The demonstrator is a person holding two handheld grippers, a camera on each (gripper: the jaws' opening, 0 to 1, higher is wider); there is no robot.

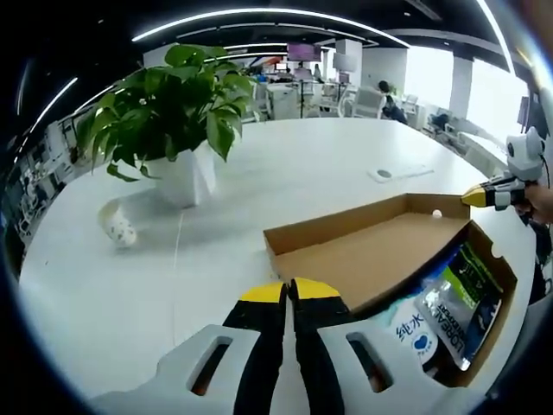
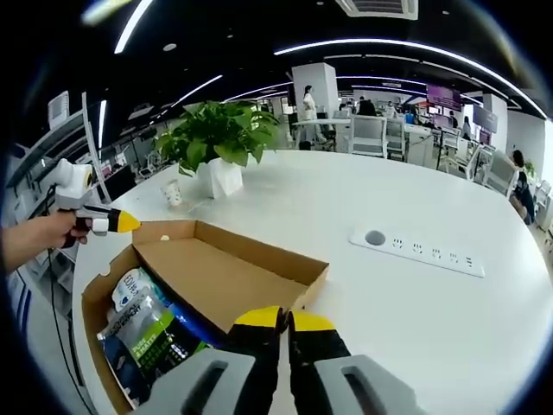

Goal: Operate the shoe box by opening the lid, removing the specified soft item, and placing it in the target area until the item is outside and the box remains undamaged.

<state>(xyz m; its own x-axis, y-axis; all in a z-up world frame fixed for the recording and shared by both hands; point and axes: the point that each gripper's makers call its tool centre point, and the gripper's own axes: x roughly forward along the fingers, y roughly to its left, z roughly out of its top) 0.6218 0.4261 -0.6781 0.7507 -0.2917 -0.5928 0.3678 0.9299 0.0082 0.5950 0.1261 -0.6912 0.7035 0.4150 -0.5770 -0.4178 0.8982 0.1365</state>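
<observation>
On the white counter: your shoe box lies open, its lid folded flat beside the tray.
Shoe box contents: soft packets sit inside the tray, a white one with blue print and a dark one with green; you cannot tell from here which is the specified item, and all are inside the box.
Left gripper: your fingers are pressed together with nothing between them, hovering at the lid's near edge; in the right gripper view it sits at the box's far corner.
Right gripper: your fingers are closed on nothing, just above the lid's edge.
Nearby: a potted plant, a toppled paper cup, and a power strip well apart from the box.
</observation>
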